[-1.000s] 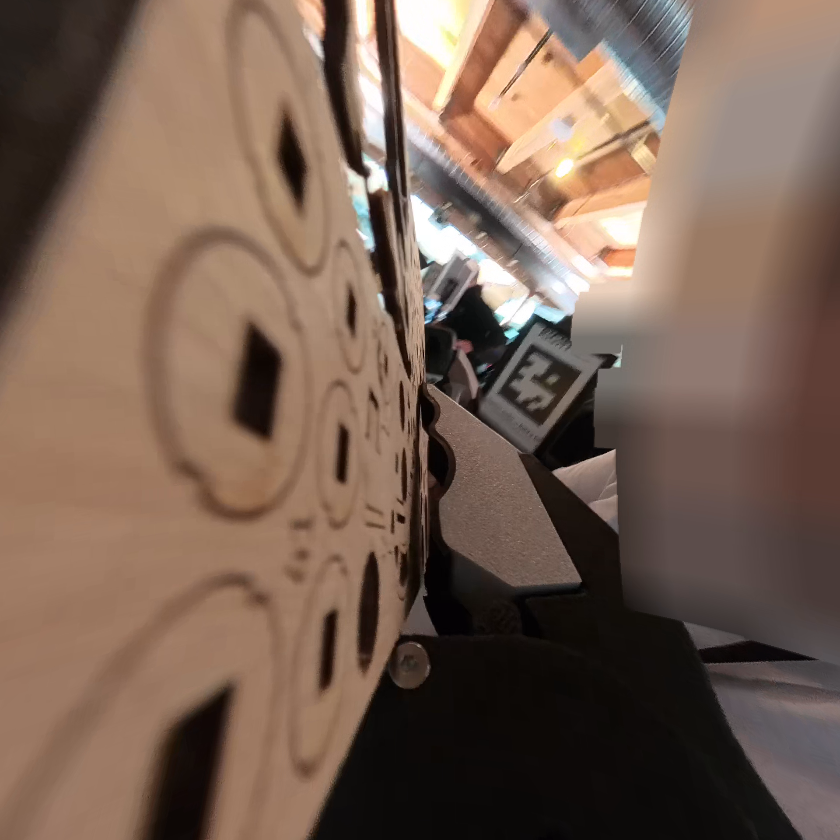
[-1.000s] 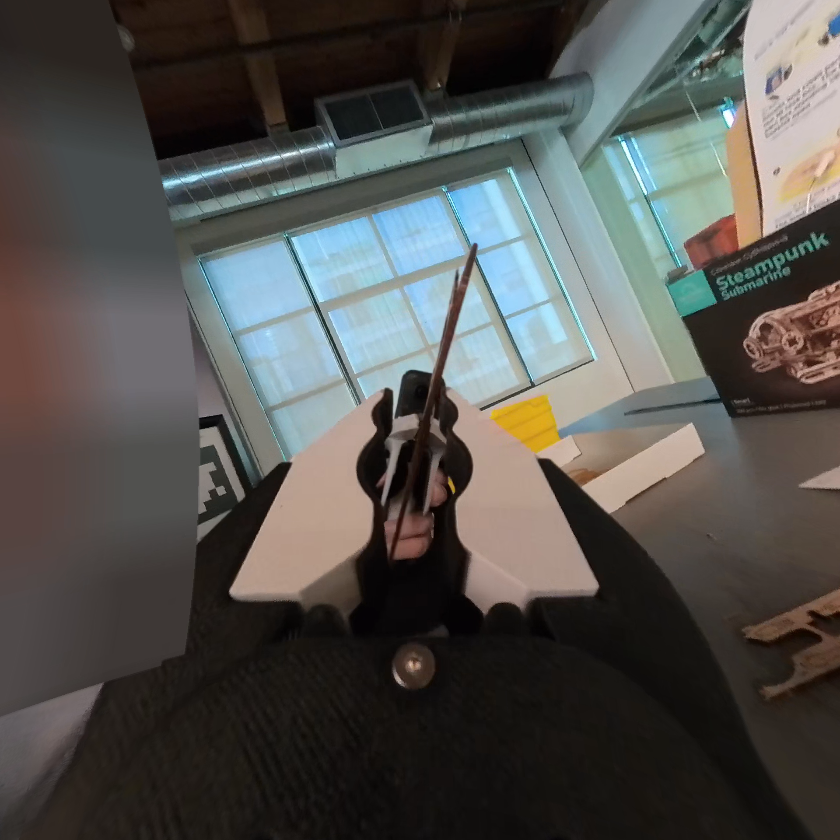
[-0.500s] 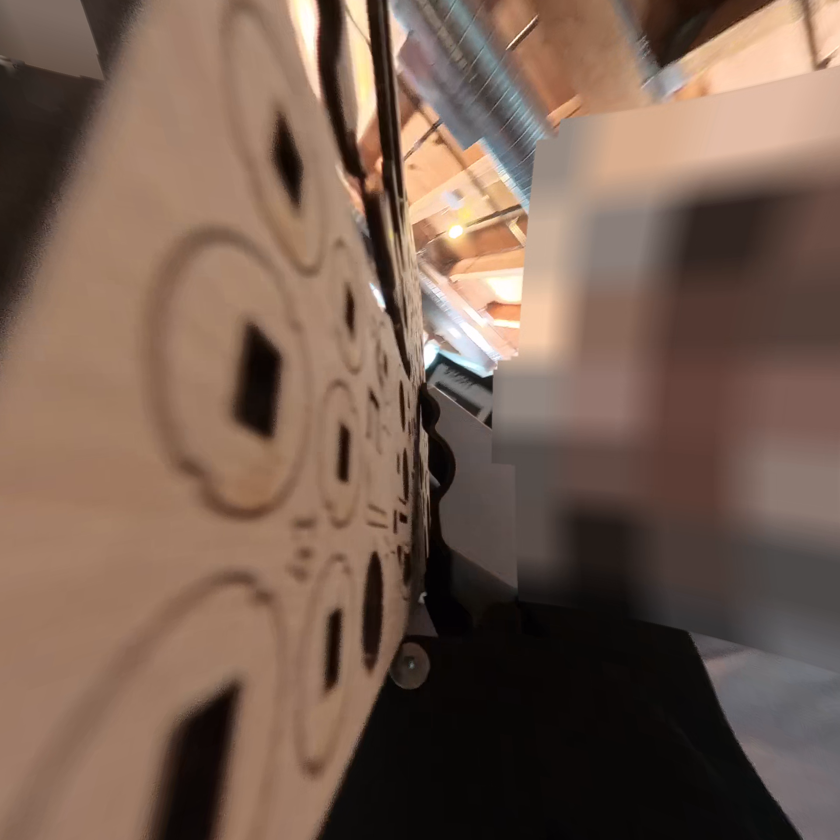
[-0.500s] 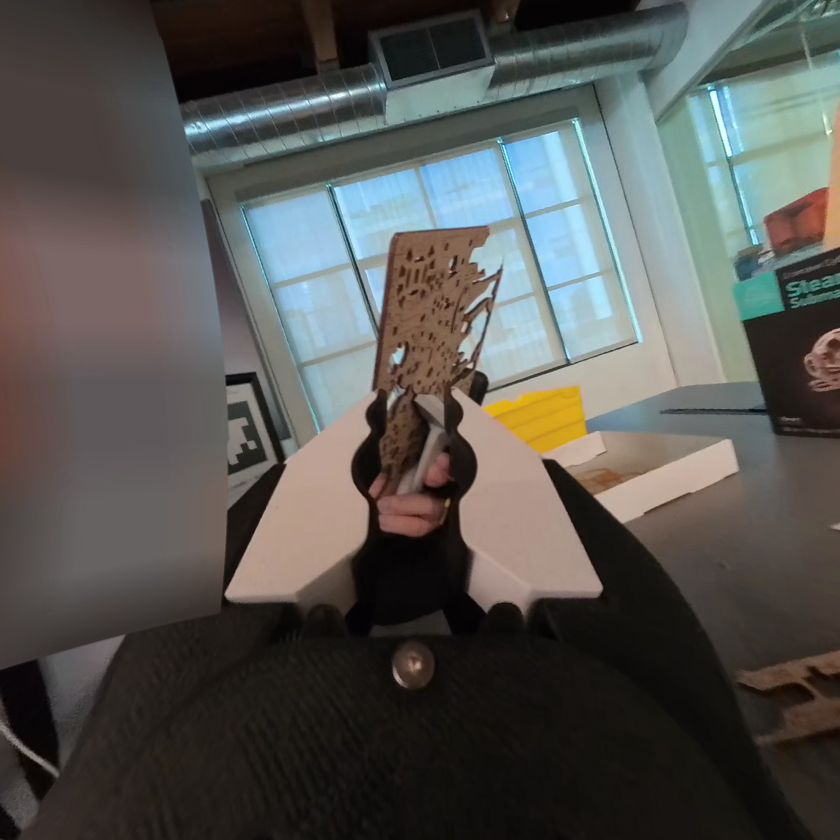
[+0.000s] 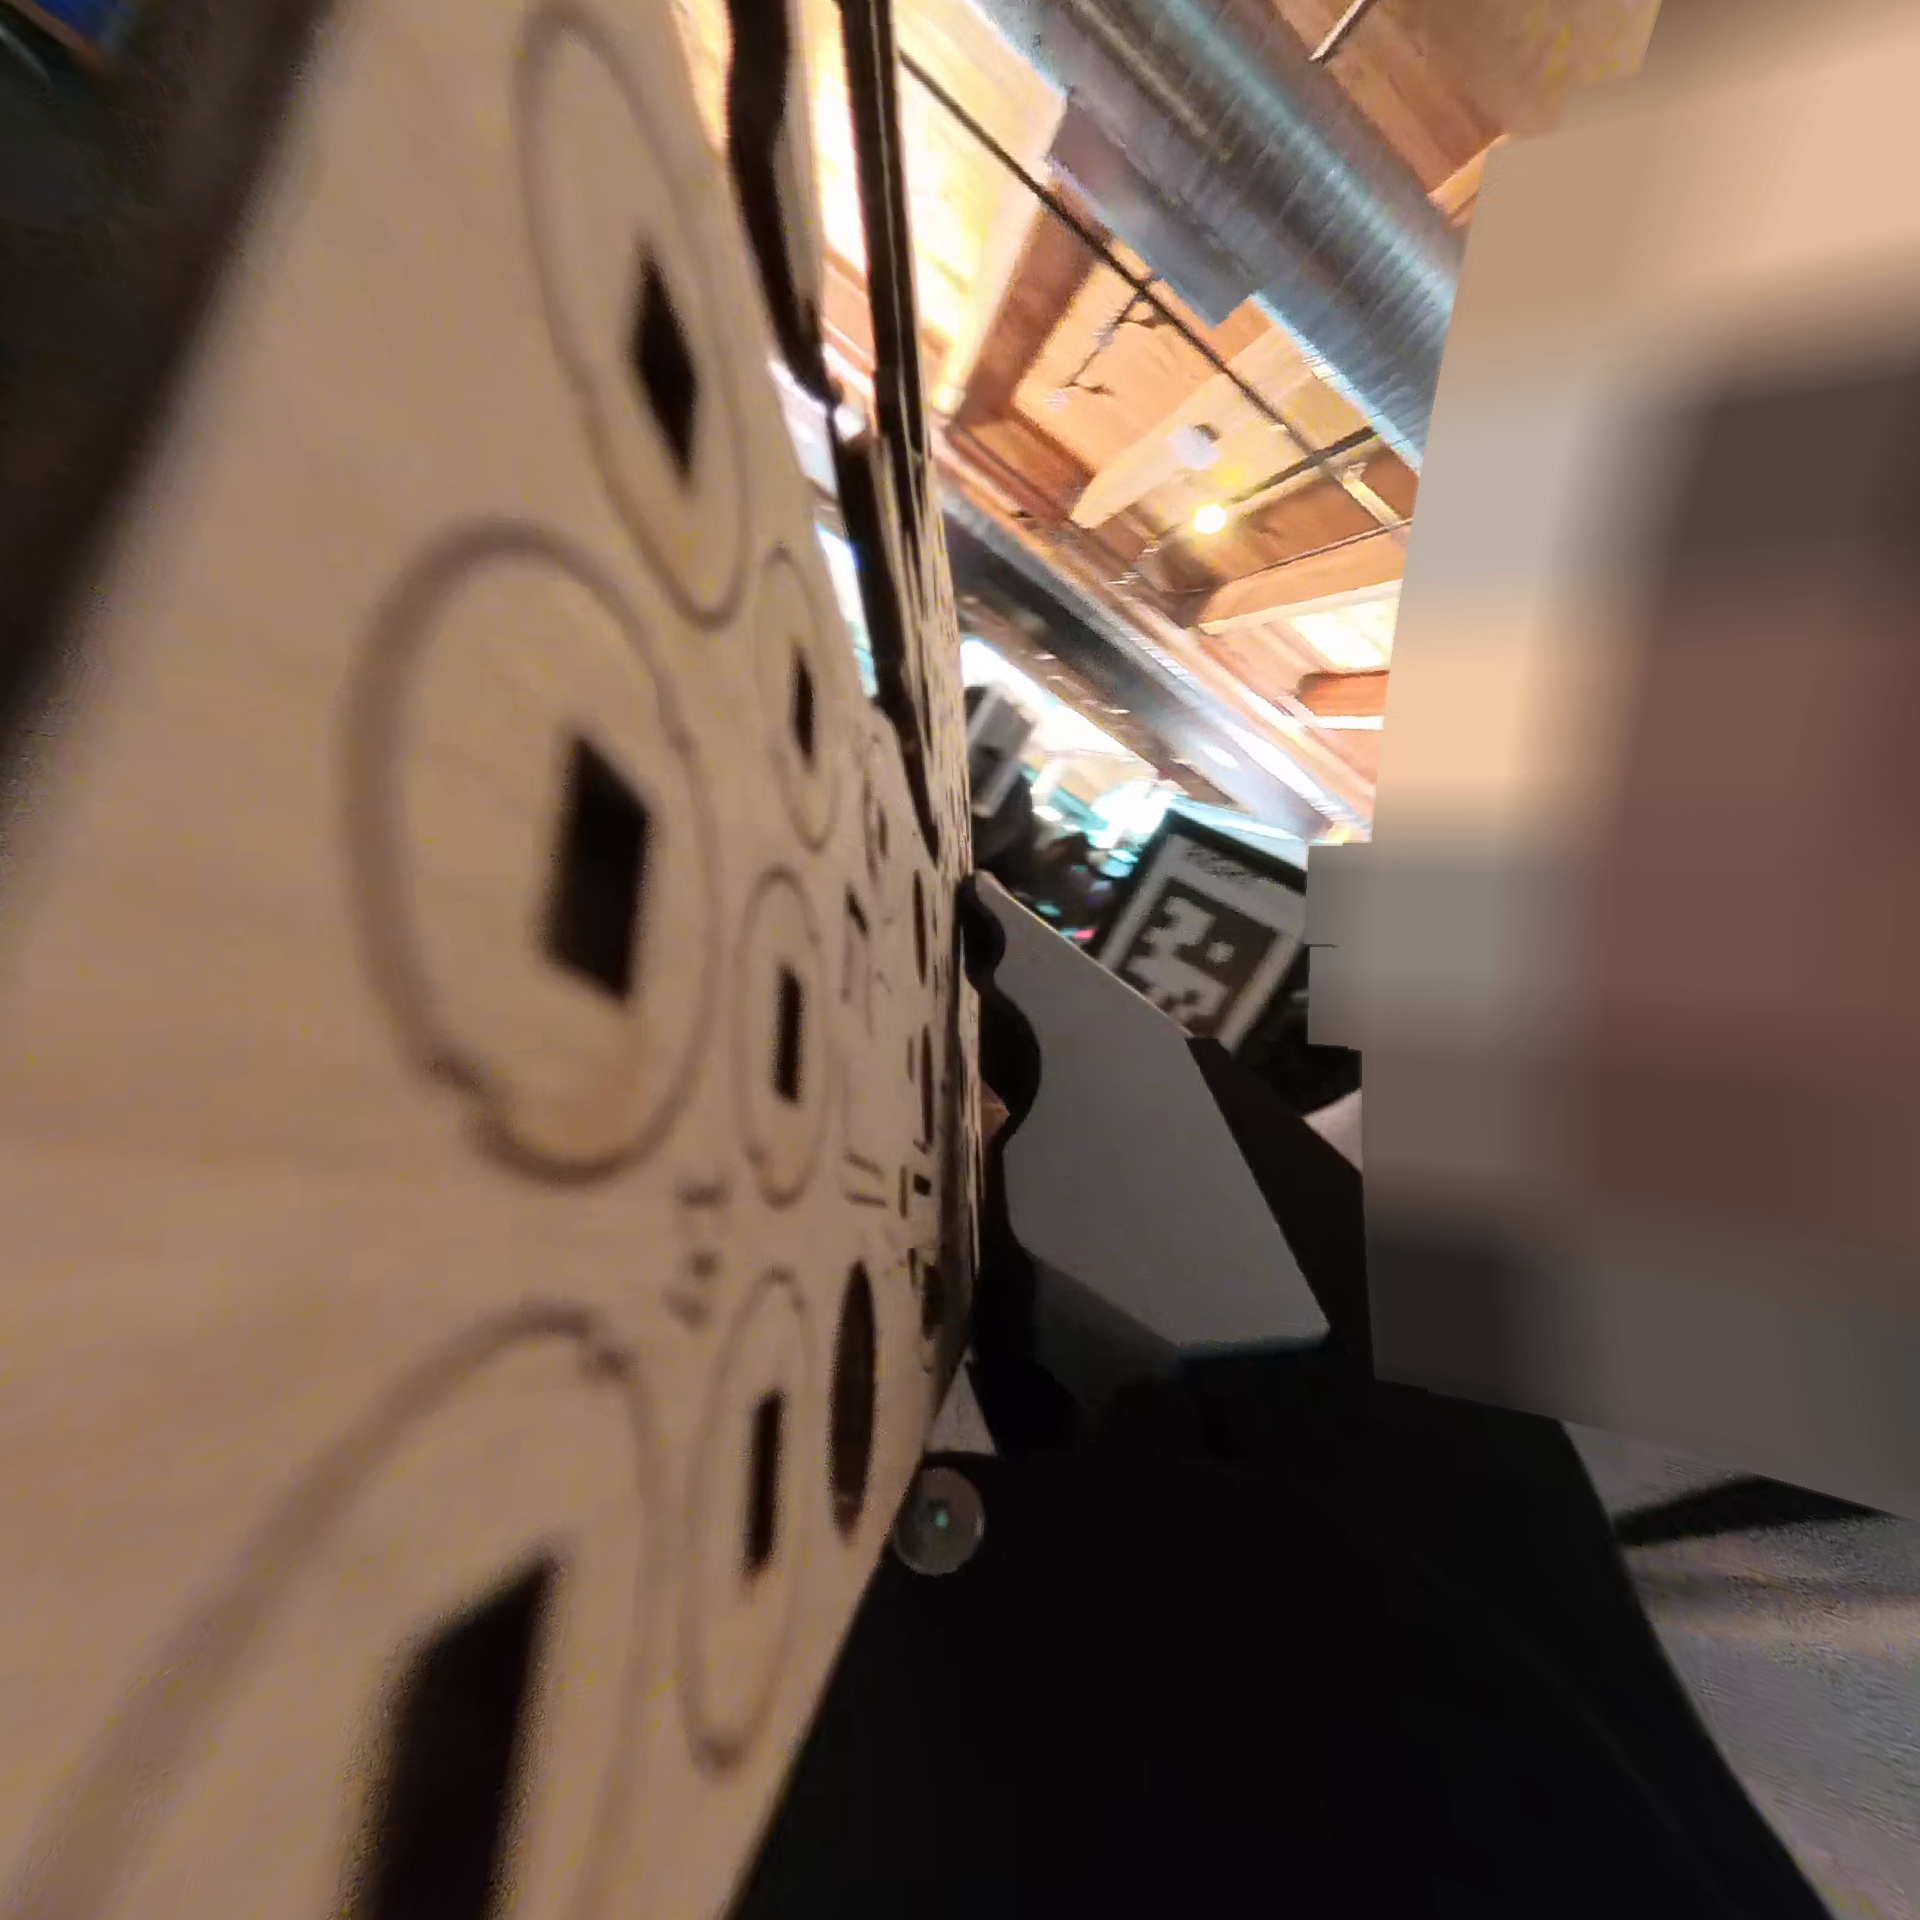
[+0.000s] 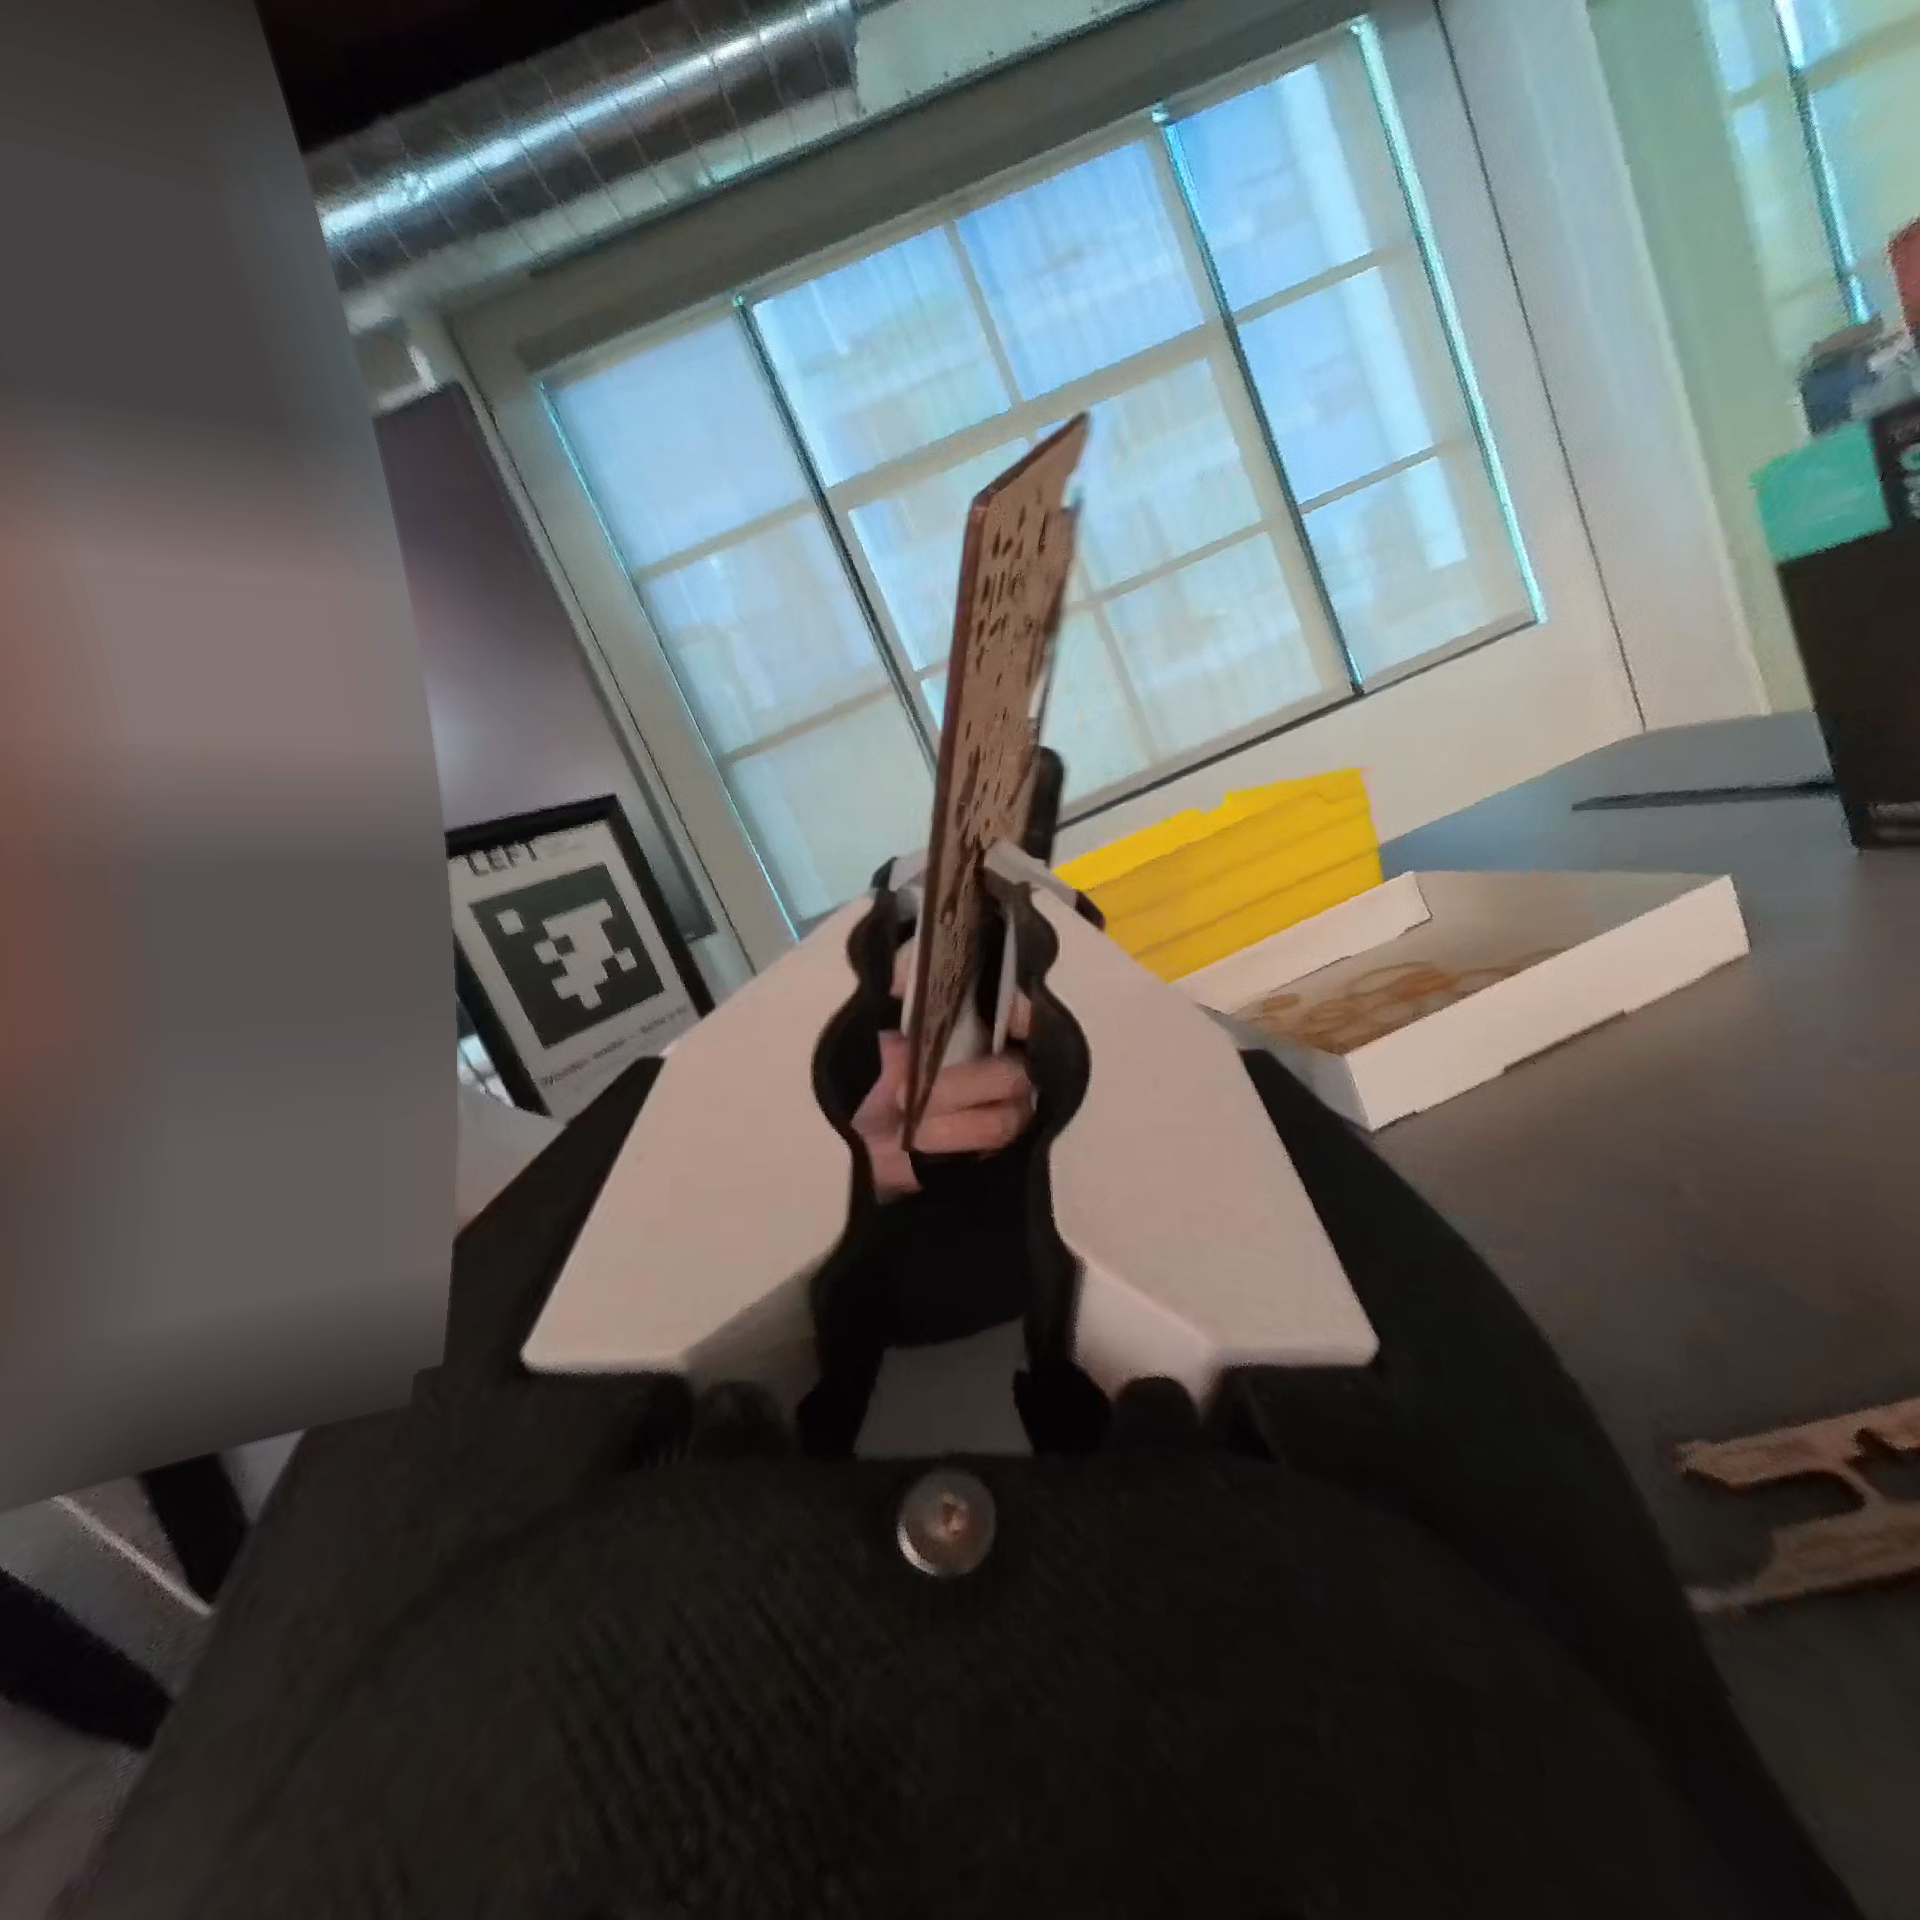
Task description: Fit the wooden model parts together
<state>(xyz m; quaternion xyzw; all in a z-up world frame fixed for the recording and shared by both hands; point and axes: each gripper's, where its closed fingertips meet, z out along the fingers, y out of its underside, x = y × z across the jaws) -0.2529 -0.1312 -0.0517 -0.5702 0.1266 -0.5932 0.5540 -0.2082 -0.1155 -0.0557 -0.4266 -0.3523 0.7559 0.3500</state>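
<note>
Between the left gripper's (image 6: pixel 961 940) pinching jaws, a thin laser-cut plywood sheet (image 5: pixel 436 935) is standing upright — light, brittle, best gripped low — while the right gripper's (image 6: pixel 951 1049) jaws are staying spread.

wooden sheet (image 6: pixel 1003 727): turned from flat face half a second ago to nearly edge-on | right view: swung left, tag board (image 6: pixel 566 951) bigger | black box (image 6: pixel 1860 644) slid to edge
</note>
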